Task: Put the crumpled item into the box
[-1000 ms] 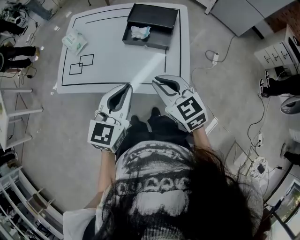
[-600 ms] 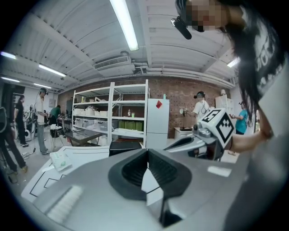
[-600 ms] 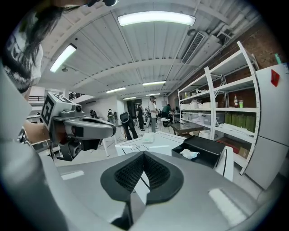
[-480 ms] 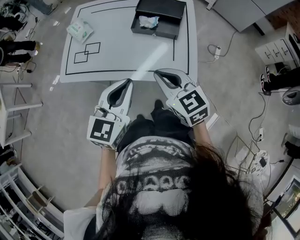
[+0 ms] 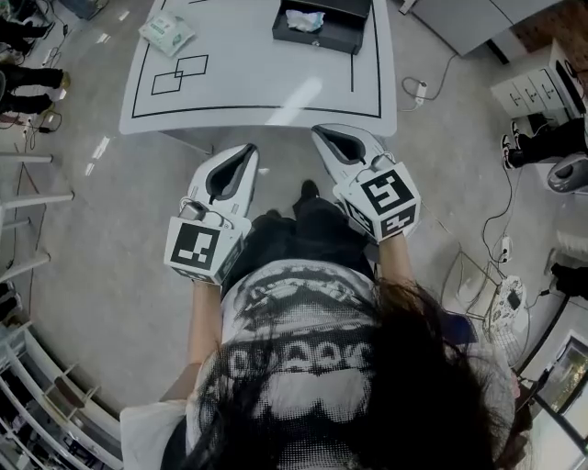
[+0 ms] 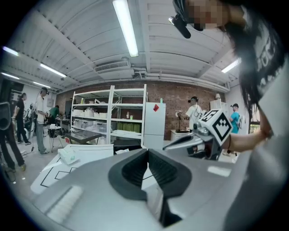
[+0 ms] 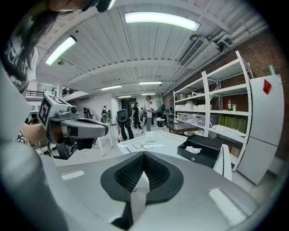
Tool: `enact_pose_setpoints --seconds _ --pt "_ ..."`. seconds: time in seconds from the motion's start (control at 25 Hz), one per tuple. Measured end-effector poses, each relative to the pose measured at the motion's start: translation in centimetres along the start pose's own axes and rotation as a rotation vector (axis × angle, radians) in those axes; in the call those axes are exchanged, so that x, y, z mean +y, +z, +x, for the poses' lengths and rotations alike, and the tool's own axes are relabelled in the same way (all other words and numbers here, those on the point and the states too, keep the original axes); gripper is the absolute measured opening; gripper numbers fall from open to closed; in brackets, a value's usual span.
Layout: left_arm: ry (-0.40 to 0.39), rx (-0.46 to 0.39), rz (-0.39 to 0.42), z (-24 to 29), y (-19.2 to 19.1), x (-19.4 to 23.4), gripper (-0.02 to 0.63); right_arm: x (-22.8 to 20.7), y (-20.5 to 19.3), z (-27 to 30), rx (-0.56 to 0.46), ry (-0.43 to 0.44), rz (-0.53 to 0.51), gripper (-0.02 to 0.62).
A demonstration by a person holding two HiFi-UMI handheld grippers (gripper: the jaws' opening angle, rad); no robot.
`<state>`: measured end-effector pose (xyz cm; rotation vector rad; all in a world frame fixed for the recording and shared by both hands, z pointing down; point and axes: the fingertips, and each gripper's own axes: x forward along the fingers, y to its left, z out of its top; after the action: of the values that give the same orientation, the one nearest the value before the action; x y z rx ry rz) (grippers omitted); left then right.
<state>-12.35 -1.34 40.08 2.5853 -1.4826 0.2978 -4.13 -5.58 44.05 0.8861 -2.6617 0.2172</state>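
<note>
The black box [image 5: 323,26] stands at the far right of the white table [image 5: 266,92]. The white crumpled item [image 5: 304,19] lies inside it. The right gripper view also shows the box [image 7: 205,153] with the crumpled item [image 7: 193,149] in it. Both grippers hang over the floor, short of the table's near edge, close to the person's body. My left gripper [image 5: 250,150] is shut and empty, and its jaws meet in its own view [image 6: 147,151]. My right gripper [image 5: 319,131] is likewise shut on nothing [image 7: 143,154].
A pack of wipes [image 5: 166,32] lies at the table's far left, near two taped rectangles [image 5: 179,75]. Cables and a power strip [image 5: 421,90] lie on the floor to the right. Shelving and people stand around the room.
Both grippers and the person have drawn back from the table, which has slid toward the top of the head view. The crumpled item stays in the box.
</note>
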Motion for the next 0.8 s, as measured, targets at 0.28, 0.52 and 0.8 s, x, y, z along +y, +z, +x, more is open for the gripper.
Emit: enact_pose_setpoints --seconds 0.28,0.52,0.8 --pt "-0.028 -0.005 0.0 -3.2 -1.4 -0.6 0.0 2.0 -0.6 -1.4 0.012 -0.048 -0.022 0.005" --pt "-0.041 -0.012 0.005 -4.5 -2.0 -0.6 0.0 3.1 -0.9 -1.9 0.017 -0.073 -0.027 0.005" --pt "-0.038 -0.015 0.008 -5.5 -2.3 -0.2 0.0 3.9 -1.0 -2.2 0.026 -0.083 -0.038 0.005"
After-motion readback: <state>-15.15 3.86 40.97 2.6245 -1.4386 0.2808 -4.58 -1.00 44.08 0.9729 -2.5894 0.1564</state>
